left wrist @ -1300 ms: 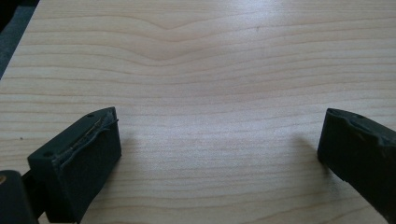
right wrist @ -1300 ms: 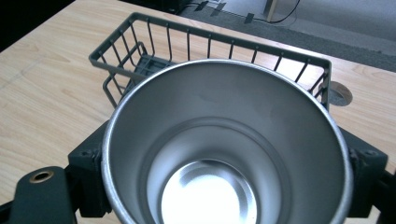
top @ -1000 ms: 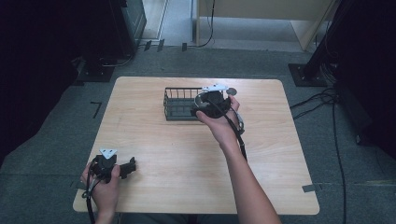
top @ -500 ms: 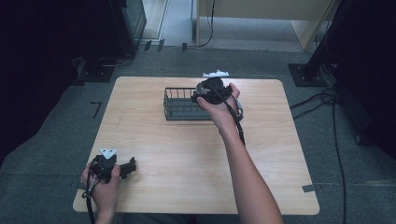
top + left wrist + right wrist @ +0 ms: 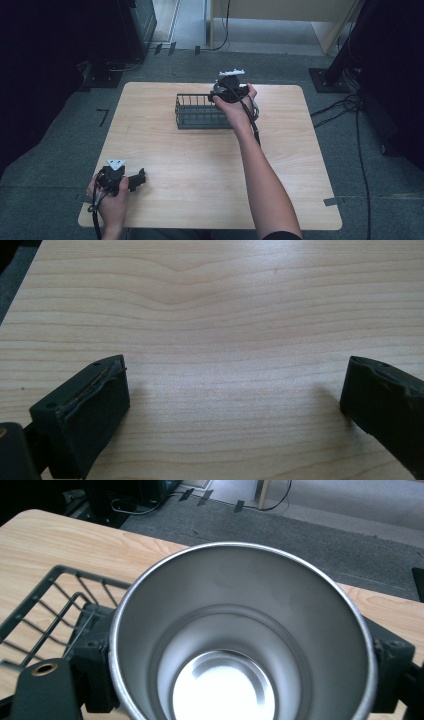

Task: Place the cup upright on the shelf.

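Left gripper (image 5: 136,180): near-left corner of the wooden table (image 5: 200,170), jaws spread wide over bare wood, grasping nothing. Wire basket (image 5: 200,111): black, far centre of the table, just left of the right gripper. Right gripper (image 5: 240,680): at the basket's right end, jaws clamped on either side of a steel cup (image 5: 240,645), mouth toward the camera. Cables (image 5: 350,107): on the floor, right of the table.

We see the cup (image 5: 240,645) cut off at the bottom edge of the right gripper view, where it hides much of the rack (image 5: 45,605); its outer wall and base stay hidden from us.
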A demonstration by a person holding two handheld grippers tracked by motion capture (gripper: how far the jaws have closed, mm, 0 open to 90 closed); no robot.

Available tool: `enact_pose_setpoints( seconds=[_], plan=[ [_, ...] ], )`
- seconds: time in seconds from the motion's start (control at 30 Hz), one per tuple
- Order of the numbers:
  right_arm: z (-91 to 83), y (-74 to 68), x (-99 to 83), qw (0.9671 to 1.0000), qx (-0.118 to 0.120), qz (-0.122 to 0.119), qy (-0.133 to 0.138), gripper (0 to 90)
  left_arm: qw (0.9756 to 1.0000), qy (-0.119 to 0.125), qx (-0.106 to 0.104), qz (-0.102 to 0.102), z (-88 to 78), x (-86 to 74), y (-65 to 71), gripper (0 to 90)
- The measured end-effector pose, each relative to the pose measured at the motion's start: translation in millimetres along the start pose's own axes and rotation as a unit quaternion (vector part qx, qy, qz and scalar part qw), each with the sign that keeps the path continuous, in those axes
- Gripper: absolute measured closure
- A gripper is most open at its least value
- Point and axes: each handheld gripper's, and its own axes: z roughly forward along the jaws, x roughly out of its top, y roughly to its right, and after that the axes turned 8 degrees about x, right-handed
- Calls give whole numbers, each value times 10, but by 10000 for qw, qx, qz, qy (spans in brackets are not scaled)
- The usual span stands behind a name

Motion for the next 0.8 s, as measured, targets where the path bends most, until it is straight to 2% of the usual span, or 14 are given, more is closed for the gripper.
enact_pose_setpoints(
  seconds=[0.17, 0.37, 0.63, 0.8],
  plan=[
    [102, 43, 4, 9999, -53, 80, 61, 143, 10000, -10, -1, 13, -1, 0, -2, 0],
    [227, 67, -37, 9999, -140, 93, 0, 143, 10000, -7, -1, 11, -1, 0, -2, 0],
    [392, 32, -157, 9996, -149, 36, -223, 143, 10000, -4, -2, 6, 0, 0, -1, 0],
    [471, 36, -261, 9993, -118, 111, -342, 143, 10000, -3, -1, 7, 0, 0, -1, 0]
  ],
)
